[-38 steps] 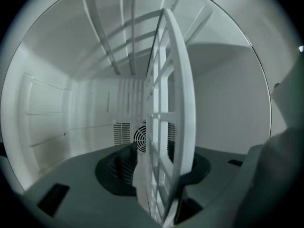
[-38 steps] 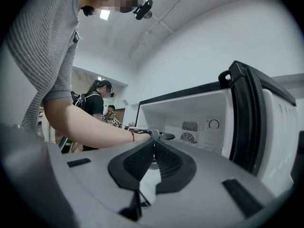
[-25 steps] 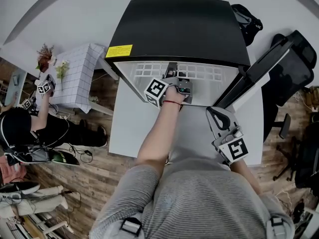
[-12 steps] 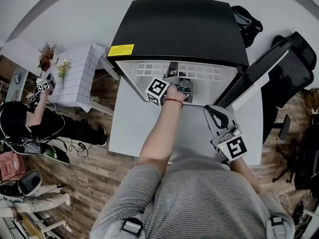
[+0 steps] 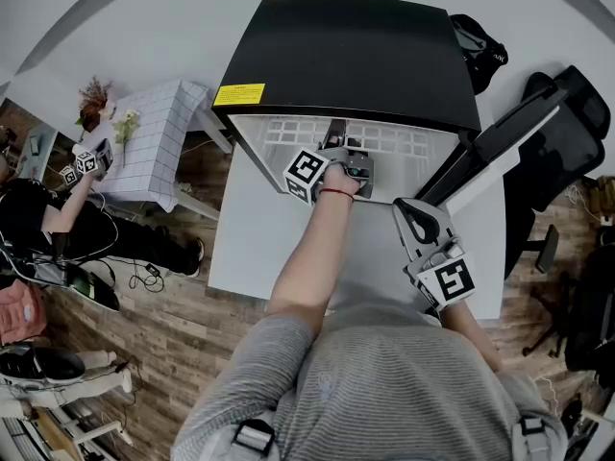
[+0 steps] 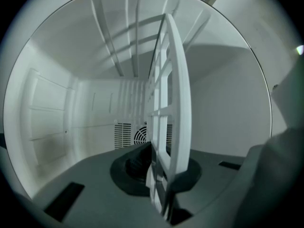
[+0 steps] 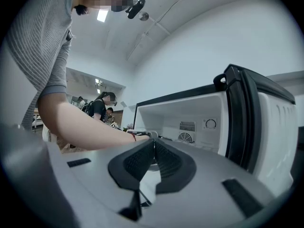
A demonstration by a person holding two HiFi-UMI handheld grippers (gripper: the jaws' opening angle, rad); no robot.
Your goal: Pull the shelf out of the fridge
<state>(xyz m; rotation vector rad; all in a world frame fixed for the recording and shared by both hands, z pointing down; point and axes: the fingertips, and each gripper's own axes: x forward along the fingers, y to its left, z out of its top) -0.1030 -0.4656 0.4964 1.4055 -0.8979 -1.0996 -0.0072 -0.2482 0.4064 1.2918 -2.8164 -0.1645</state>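
Observation:
The mini fridge [image 5: 346, 56] has a black top and stands on a white table with its door [image 5: 500, 147] swung open to the right. Its white grid shelf [image 5: 394, 140] lies inside near the front. My left gripper [image 5: 334, 134] reaches into the opening. In the left gripper view the shelf [image 6: 173, 80] runs edge-on away from the left gripper [image 6: 159, 175]. Its jaws have just been closing and now press on the shelf's front edge. My right gripper [image 5: 415, 221] hangs over the table in front of the fridge. The right gripper [image 7: 153, 148] is shut, pads together, with nothing held.
The open door [image 7: 247, 122] stands right of my right gripper. A fan vent [image 6: 140, 136] sits in the fridge's back wall. An office chair [image 5: 567, 142] is at the far right. At the left are a cloth-covered side table [image 5: 159, 142] and another person [image 5: 48, 229].
My left gripper stays at the shelf's front edge. The right gripper has drifted slightly toward the fridge. The person at the left has shifted.

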